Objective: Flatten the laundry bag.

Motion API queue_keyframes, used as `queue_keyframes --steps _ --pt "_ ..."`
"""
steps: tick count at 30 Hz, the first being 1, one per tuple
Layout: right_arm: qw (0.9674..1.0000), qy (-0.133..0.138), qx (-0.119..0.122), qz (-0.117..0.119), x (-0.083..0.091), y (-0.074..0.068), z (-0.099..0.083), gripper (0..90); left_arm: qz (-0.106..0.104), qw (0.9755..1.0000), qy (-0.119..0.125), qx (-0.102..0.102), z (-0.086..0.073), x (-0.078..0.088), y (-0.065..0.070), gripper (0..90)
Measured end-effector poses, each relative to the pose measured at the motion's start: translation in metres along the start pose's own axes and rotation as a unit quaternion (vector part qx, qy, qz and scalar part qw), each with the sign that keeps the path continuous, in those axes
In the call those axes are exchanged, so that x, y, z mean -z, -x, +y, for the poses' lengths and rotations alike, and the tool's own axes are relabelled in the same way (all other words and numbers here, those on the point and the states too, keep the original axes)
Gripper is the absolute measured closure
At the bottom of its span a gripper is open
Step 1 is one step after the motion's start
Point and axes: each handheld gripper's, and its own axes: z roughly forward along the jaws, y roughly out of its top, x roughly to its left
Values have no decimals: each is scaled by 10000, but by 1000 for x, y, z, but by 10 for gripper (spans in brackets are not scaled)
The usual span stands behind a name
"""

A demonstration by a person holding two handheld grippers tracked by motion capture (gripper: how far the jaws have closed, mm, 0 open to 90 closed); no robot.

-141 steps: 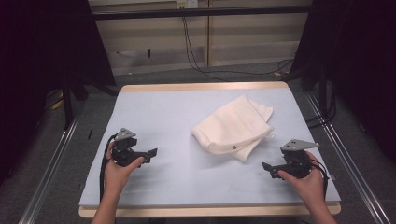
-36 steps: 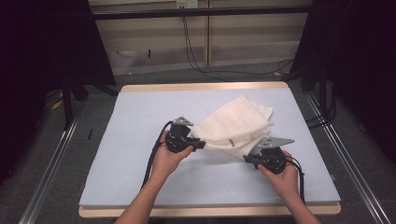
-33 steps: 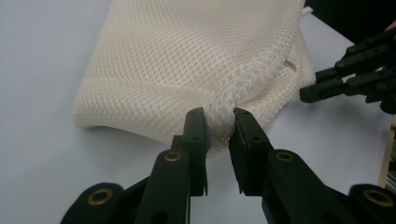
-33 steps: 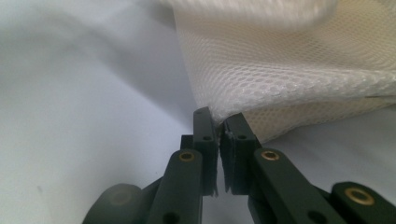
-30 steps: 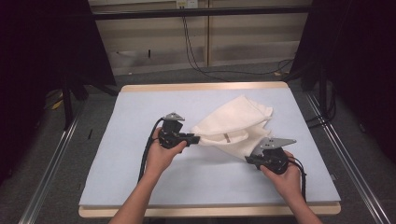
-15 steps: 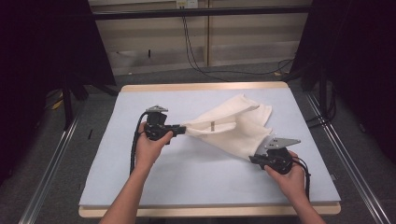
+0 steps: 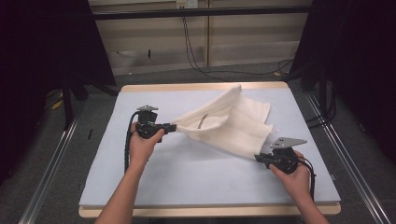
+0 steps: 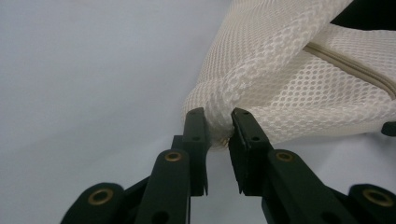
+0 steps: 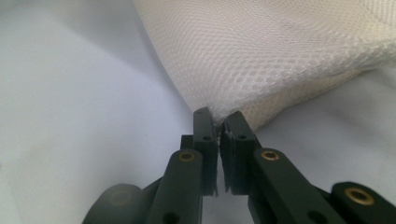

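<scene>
White mesh fabric bag (image 7: pixel 224 123) is clamped at opposite corners by left hand-held gripper (image 7: pixel 172 127) and right hand-held gripper (image 7: pixel 258 158); overstretching could slip the small right-hand pinch free.

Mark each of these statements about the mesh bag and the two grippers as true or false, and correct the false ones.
1. The left gripper is shut on a bunched corner of the white mesh bag. True.
2. The right gripper hangs open, clear of the bag. False: its jaws pinch an edge of the mesh.
3. The bag has a zip. True: the left gripper view shows one running along the mesh.
4. The bag lies flat and folded on the table. False: it is stretched between the two grippers, with part of it raised.
5. The table's top is dark green. False: it is pale blue-grey.
</scene>
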Motion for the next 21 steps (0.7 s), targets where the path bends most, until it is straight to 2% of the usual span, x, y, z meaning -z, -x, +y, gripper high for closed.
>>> queue_keyframes --steps 1,6,16,21 --pt "10000 -22 24 0 0 1 0 851 19 10000 -52 -57 -1 0 -2 770" --pt "10000 -40 60 -21 -1 0 0 851 75 9999 -133 15 -6 -2 -8 771" --pt "9999 -59 81 -41 -2 -1 0 849 187 9995 -259 -23 -8 -4 -11 771" --pt "9999 -45 121 -57 -2 0 0 847 252 9993 -242 119 -13 -4 -17 771"
